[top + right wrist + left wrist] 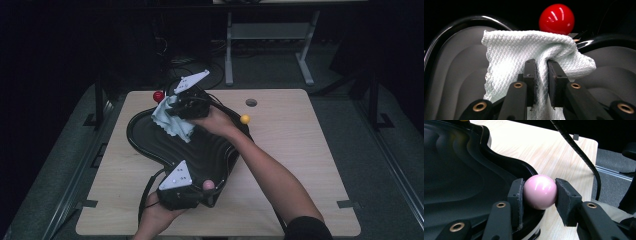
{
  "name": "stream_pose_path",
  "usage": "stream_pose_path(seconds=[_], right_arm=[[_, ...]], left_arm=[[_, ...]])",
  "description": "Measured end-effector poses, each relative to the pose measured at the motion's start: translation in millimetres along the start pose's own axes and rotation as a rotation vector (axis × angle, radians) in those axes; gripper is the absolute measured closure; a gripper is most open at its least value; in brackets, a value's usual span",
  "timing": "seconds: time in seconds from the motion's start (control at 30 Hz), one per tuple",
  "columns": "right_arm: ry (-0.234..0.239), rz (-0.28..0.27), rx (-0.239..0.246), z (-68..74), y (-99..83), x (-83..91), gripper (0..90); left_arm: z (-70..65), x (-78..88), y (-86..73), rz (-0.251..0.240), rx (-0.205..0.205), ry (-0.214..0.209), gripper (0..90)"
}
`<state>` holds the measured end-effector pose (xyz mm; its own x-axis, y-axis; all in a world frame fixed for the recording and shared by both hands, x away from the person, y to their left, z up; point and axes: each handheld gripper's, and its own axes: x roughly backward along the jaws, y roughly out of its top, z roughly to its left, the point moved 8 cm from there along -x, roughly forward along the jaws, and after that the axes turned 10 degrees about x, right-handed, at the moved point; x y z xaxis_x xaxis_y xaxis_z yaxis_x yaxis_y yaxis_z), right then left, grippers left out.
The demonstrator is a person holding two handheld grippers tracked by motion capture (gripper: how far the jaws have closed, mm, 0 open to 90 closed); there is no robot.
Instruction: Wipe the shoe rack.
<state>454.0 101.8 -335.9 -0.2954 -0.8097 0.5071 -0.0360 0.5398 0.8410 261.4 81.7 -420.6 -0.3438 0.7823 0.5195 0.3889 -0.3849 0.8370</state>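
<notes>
Wiping the black tray [150, 142] with a cloth [172, 117] while the other tool steadies it by a pink ball [540, 192].

Right tool [541, 82] is clamped on a bunched fold of the white waffle-weave cloth, pressing it into the tray's far end, just in front of the red ball [556, 18] at the rim. Left tool [539, 202] is clamped on the pink ball at the tray's near edge, pads tight on both sides, tray sitting flat on the table [300, 165]. Yellow ball [245, 119] sits at the tray's right rim, untouched. Looks like mid-wipe, far end only. Next move likely needs dragging the cloth back along the ribbed basin toward the near end, keeping the grip tight so the fold doesn't slip, left tool holding firm so the tray doesn't slide.
</notes>
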Motion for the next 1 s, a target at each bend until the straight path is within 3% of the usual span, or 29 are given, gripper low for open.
stream_pose_path(seconds=[0.17, 0.33, 0.57, 0.77, 0.83, 0.93, 1.0], right_arm=[[-0.007, -0.001, -0.019, -2.7, -3.3, 1.8, 79.8], [0.053, -0.016, 0.046, 26.5, 10.2, -5.2, 80.1], [0.041, -0.028, 0.038, 26.3, 24.5, -14.5, 80.3], [0.125, -0.068, 0.083, 57.5, 41.7, -26.3, 80.2], [0.120, -0.063, 0.097, 57.5, 42.5, -26.9, 80.4], [0.091, -0.054, 0.051, 43.1, 36.9, -25.4, 80.4], [0.093, -0.049, 0.049, 44.0, 35.9, -24.7, 80.4]], left_arm=[[0.0, -0.1, 0.0, 0.000, -0.001, 0.000, 60.3], [0.1, -0.2, 0.1, 0.001, -0.003, 0.002, 60.4], [0.2, -0.2, 0.2, 0.002, -0.007, 0.003, 60.4], [0.7, 0.1, 0.3, 0.001, -0.011, 0.002, 60.3], [1.0, 0.2, 0.3, 0.000, -0.006, 0.005, 60.3], [2.4, 1.0, 0.1, 0.001, 0.000, 0.011, 60.4], [2.2, 0.8, 0.1, -0.001, -0.001, 0.012, 60.4]])
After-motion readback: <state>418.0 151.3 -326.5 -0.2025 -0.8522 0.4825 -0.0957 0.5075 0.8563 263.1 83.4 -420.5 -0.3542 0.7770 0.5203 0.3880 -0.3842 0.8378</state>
